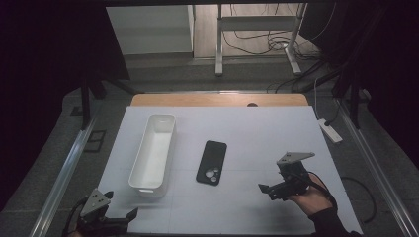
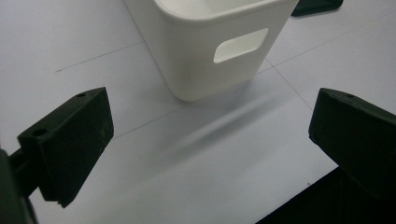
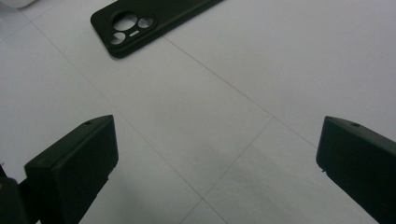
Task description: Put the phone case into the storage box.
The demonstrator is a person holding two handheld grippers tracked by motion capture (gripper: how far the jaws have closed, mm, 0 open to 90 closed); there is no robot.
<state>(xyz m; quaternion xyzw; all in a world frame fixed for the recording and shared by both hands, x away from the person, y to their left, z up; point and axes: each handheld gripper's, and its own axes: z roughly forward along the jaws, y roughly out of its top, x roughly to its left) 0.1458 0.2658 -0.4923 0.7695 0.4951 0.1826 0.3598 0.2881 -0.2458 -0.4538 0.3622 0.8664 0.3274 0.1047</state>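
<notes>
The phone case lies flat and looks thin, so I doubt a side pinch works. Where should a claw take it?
Judging by its flat pose, pinch the phone case across its two long edges, coming straight down; the right claw, open, sits nearest.

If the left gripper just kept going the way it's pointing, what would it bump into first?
Probably the white bin: its near end with the handle cutout sits straight ahead of the open left gripper, with bare table between. How far is unclear.

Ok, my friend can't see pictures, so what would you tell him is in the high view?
A black phone case lies camera holes up on a white table, beside a long white bin. A person's two tongs wait open near the front edge, the left tongs by the bin, the right tongs near the case.
</notes>
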